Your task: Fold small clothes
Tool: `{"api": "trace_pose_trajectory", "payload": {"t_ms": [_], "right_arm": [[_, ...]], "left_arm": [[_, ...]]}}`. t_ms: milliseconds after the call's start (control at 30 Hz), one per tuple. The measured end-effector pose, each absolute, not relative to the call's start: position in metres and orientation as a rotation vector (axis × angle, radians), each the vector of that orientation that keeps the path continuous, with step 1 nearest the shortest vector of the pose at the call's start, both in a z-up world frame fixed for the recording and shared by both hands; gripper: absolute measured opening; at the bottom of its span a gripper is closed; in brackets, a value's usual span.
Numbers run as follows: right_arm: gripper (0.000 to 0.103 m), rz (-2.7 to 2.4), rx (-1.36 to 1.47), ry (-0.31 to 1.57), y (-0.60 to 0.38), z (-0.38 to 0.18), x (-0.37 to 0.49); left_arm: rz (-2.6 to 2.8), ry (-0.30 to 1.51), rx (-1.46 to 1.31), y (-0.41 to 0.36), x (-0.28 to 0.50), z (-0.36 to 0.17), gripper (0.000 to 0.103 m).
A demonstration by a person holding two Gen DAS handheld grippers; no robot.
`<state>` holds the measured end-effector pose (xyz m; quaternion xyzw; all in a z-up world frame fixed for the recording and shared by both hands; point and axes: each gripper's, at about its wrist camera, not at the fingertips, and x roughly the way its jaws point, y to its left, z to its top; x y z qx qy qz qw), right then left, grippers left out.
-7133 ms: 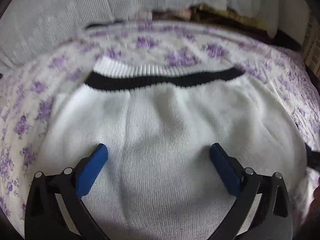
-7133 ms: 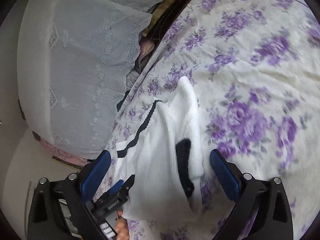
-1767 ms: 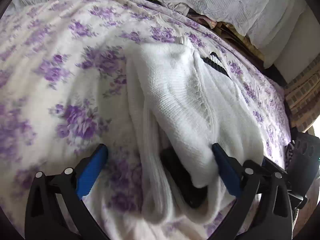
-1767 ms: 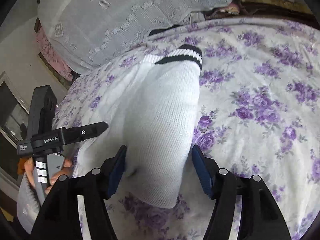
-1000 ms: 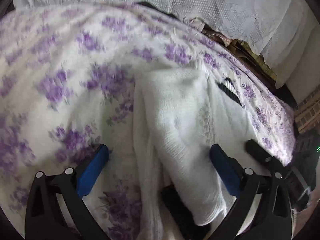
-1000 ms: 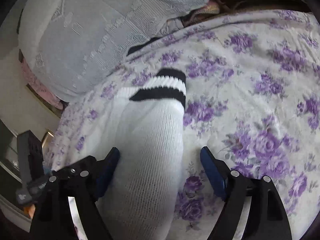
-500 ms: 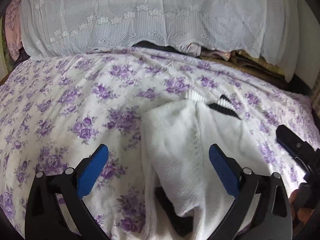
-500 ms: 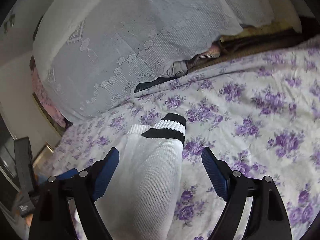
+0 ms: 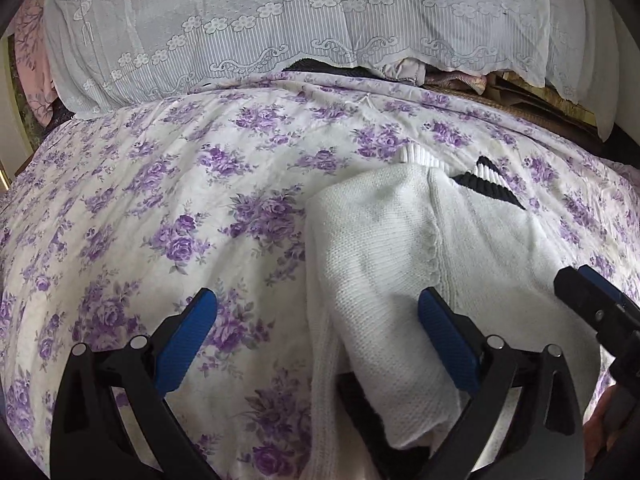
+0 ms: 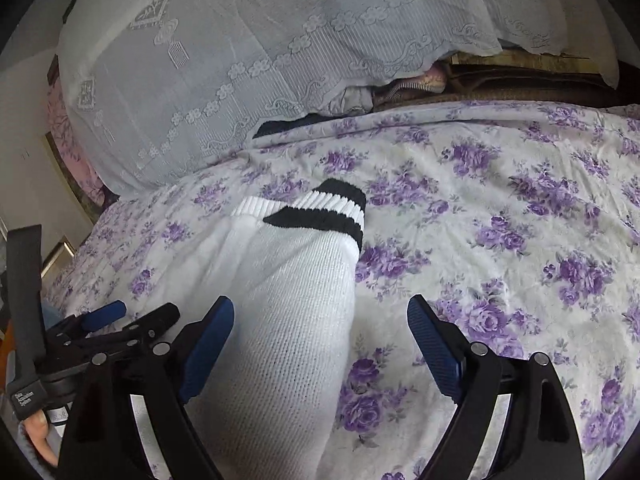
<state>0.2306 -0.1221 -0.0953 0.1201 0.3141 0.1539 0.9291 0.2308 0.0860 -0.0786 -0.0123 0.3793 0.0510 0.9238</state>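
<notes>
Left wrist view: the left gripper (image 9: 316, 332) is held with its blue-padded jaws spread wide, nothing being gripped. A white knit sweater (image 9: 420, 248) is seen folded lengthwise into a narrow bundle on the floral bedsheet (image 9: 160, 200). The bundle's left edge lies between the jaws; the right pad is positioned over the knit, though contact cannot be confirmed. A black-and-white ribbed hem (image 9: 484, 184) is located at the far end of the bundle. The right gripper (image 9: 592, 304) is visible at the right edge of this view, just beside the sweater.

Right wrist view: the right gripper (image 10: 320, 344) is likewise held spread apart and empty. The sweater (image 10: 288, 300) is seen to extend away from the camera, its near part lying between the pads, closer to the left pad. The striped hem (image 10: 320, 208) is shown at the far end, resting on the bedsheet (image 10: 500, 220). The left gripper (image 10: 120, 316) appears at the lower left. A white lace cover (image 10: 240, 40) is draped behind the bed in both views.
</notes>
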Motion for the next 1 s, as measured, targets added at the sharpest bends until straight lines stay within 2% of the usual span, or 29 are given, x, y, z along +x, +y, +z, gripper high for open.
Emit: {"api": "trace_pose_trajectory", "payload": {"t_ms": [167, 467, 733, 833, 1000], "right_arm": [[0.094, 0.327, 0.268, 0.593, -0.125, -0.089, 0.225], [0.095, 0.330, 0.289, 0.587, -0.126, -0.088, 0.225], [0.099, 0.333, 0.309, 0.658, -0.127, -0.100, 0.235], [0.099, 0.340, 0.350, 0.742, -0.130, -0.111, 0.247], [0.099, 0.352, 0.393, 0.682, -0.138, -0.108, 0.240]], "left_arm": [[0.061, 0.773, -0.062, 0.085, 0.227, -0.072, 0.098], [-0.011, 0.787, -0.102, 0.081, 0.227, -0.069, 0.098], [-0.189, 0.964, -0.409, 0.113, 0.252, -0.103, 0.099], [-0.225, 0.964, -0.478, 0.122, 0.253, -0.106, 0.099], [-0.265, 0.928, -0.560, 0.131, 0.250, -0.102, 0.098]]}}
